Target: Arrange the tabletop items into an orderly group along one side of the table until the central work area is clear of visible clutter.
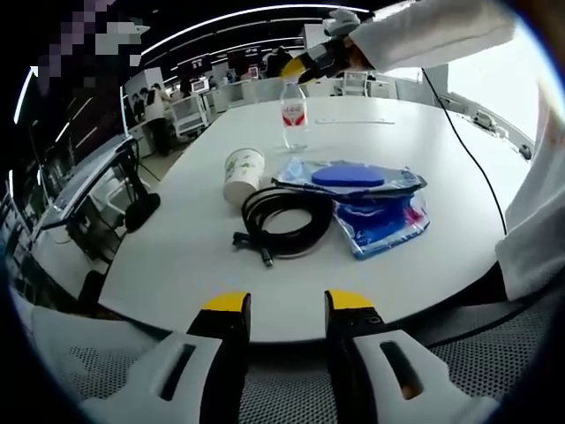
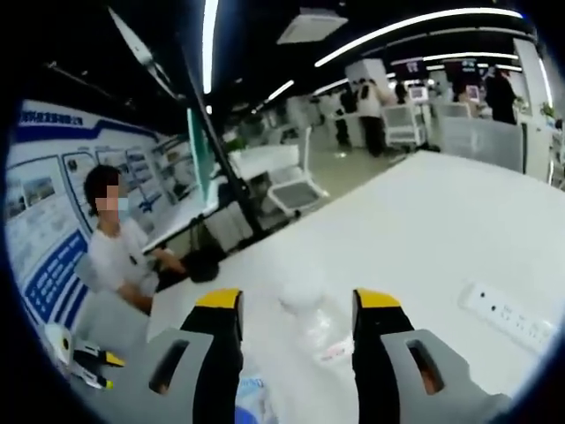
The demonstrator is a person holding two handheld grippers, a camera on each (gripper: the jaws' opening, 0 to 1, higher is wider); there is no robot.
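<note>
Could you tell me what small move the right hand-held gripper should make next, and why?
Probably lower the right hand-held gripper and close on the water bottle: its cap sits between the open jaws, not yet gripped. In the left gripper view, this bottle stands apart from the other items.

The left gripper (image 1: 287, 305) hangs off the near edge of the white table (image 1: 424, 265), jaws parted with nothing between them. The right gripper (image 1: 325, 55) reaches in over the far side of that table on a white-sleeved arm (image 1: 424, 35). In the right gripper view, its yellow-tipped jaws (image 2: 296, 300) stand apart above the table.
</note>
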